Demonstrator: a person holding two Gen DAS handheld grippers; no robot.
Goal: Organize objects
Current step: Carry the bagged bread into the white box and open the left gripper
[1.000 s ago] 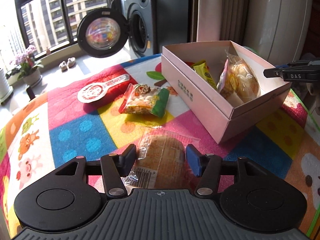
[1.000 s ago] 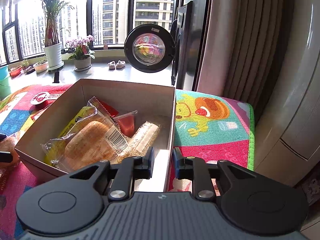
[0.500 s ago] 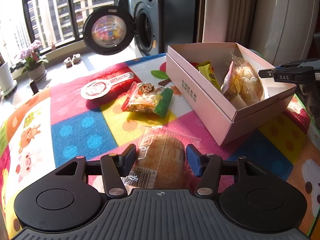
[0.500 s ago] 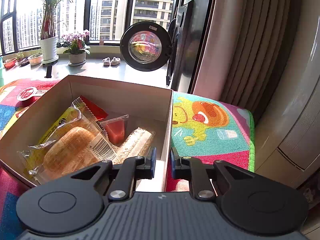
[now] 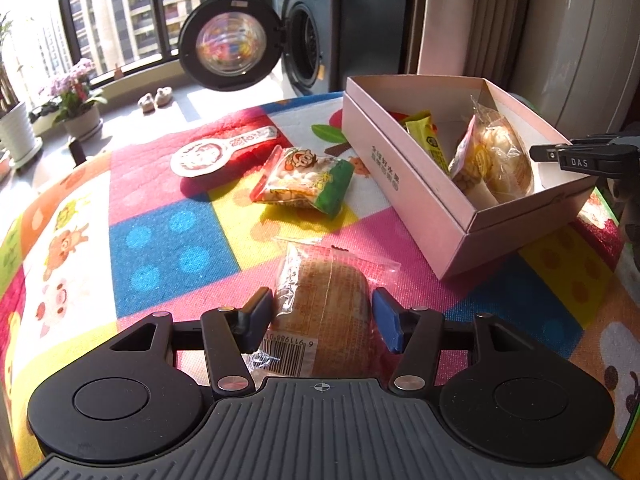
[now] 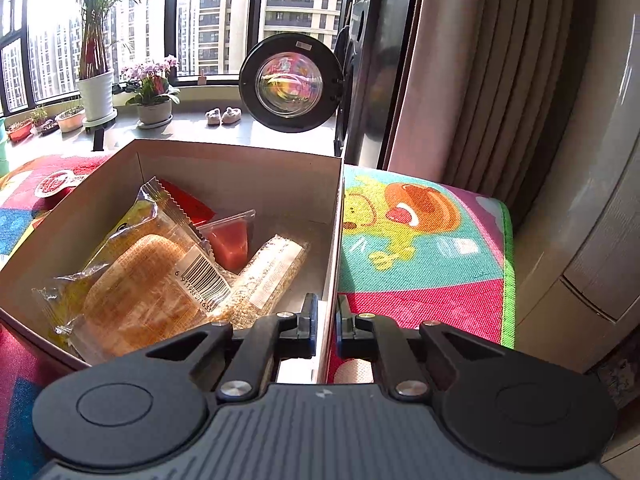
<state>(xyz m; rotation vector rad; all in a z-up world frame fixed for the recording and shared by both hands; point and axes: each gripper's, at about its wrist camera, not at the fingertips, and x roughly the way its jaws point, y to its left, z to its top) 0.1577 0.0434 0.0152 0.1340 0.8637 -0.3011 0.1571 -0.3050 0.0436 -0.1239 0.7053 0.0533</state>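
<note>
The left gripper [image 5: 322, 316] stands wide open astride a wrapped bread bun [image 5: 326, 304] on the play mat [image 5: 160, 248], gripping nothing; closing on loose film alone could let the bun slip. The right gripper [image 6: 324, 326] pinches the right wall of the pink box [image 6: 334, 240], near the mat's right edge, and any tug could tip the snacks.

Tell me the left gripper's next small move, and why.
Probably close the left gripper: its fingers sit open on either side of the wrapped bread lying on the mat, not visibly squeezing it. The right gripper already pinches the box wall, steadying it for loading.
</note>
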